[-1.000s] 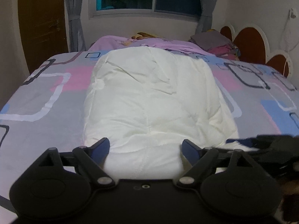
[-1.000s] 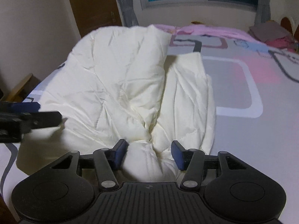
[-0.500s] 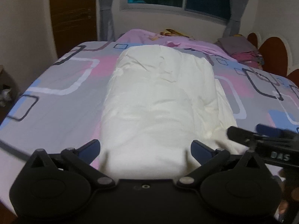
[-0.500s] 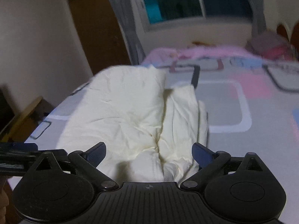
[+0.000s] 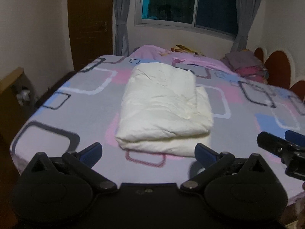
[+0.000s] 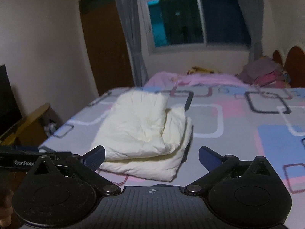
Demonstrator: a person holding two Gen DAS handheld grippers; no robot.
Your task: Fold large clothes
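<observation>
Garment: folded cream-white padded garment [image 5: 164, 112] lies mid-bed on the grey, pink and blue square-patterned bedsheet [image 5: 57, 118], long axis toward the window.
Edges: thick folded edge nearest; bare sheet all round.
Left tongs [image 5: 148, 151]: spread wide, empty, short of it.
Right tongs [image 6: 152, 155]: spread wide, empty; seemingly clear of the cloth.

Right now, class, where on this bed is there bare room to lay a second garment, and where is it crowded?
Free: the patterned sheet left of the folded cream garment, up to the bed's edge, and the stretch right of it toward the headboard. Crowded: the far end, with the pink blanket and a clothes pile.
</observation>
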